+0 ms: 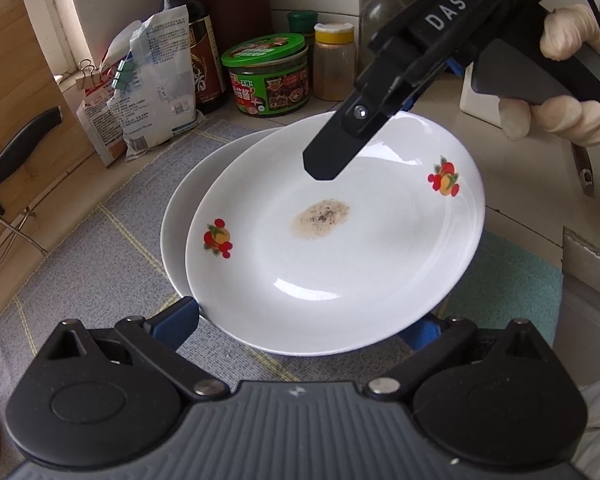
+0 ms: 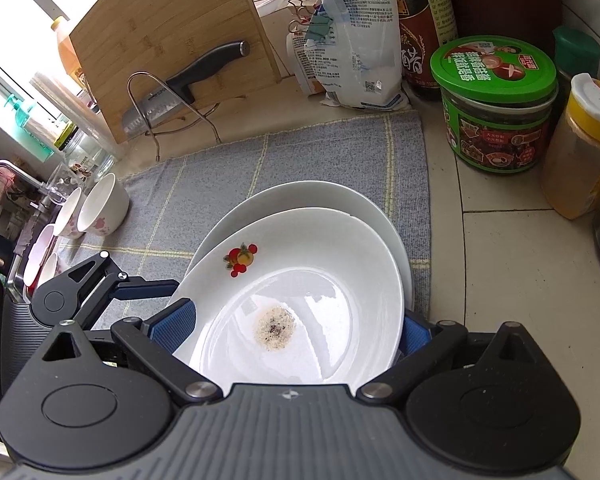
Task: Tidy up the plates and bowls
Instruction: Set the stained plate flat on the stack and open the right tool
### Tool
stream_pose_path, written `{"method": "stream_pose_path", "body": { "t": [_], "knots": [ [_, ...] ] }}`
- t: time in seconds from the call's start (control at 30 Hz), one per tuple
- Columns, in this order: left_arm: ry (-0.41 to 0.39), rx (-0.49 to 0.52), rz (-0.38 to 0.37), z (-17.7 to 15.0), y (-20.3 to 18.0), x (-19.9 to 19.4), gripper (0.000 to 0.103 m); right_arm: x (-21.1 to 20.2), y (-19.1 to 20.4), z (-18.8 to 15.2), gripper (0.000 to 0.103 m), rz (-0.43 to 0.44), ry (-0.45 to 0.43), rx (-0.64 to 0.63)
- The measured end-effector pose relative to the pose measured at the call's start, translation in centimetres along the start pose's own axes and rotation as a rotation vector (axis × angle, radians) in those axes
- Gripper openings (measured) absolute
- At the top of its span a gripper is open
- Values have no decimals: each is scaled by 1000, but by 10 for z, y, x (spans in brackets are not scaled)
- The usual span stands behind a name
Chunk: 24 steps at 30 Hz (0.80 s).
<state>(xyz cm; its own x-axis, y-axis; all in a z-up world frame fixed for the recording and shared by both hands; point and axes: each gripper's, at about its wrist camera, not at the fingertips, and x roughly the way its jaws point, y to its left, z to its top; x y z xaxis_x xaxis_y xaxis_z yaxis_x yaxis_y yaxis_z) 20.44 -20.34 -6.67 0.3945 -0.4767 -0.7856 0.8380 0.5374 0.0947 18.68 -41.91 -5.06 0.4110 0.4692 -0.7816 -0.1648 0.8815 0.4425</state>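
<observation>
**A:** What is at the left?

**B:** Flower-patterned bowls [image 2: 100,206] sit at the left edge of a grey checked mat [image 2: 300,152]. A bamboo cutting board [image 2: 160,40] stands behind them, with a knife [image 2: 188,80] in a wire rack against it.

**A:** And the plates?

**B:** They are mid-mat. A fruit-patterned plate [image 1: 340,248] lies offset over a plain white plate [image 1: 176,216], shifted right. It has a brown, peppery residue [image 1: 320,220] at its centre.

**A:** Where are the tools?

**B:** The left gripper [image 1: 300,326] has its jaws spread wide, its blue pads [image 1: 176,320] at the plate's near rim and not clenched on it. The right gripper [image 2: 296,332] reaches in from the right in a gloved hand [image 1: 560,116]. It is spread wide too, with the plate across the gap. I cannot tell whether the plate rests on the pads or only on the plate below.

**A:** How to finish well?

**B:** I would nudge the top plate left until the rims line up. Keep it level so the residue stays put, and move slowly, since glazed plates slide. Keep clear of the green-lidded sauce jar [image 2: 496,108] at the right.
</observation>
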Motion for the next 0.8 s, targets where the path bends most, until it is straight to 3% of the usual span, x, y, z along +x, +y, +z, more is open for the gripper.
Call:
{"method": "stream_pose_path", "body": {
  "t": [0.8],
  "knots": [
    [-41, -17, -8, -4, 2, -12, 102, -4, 16, -5, 103, -77, 2, -14]
  ]
}}
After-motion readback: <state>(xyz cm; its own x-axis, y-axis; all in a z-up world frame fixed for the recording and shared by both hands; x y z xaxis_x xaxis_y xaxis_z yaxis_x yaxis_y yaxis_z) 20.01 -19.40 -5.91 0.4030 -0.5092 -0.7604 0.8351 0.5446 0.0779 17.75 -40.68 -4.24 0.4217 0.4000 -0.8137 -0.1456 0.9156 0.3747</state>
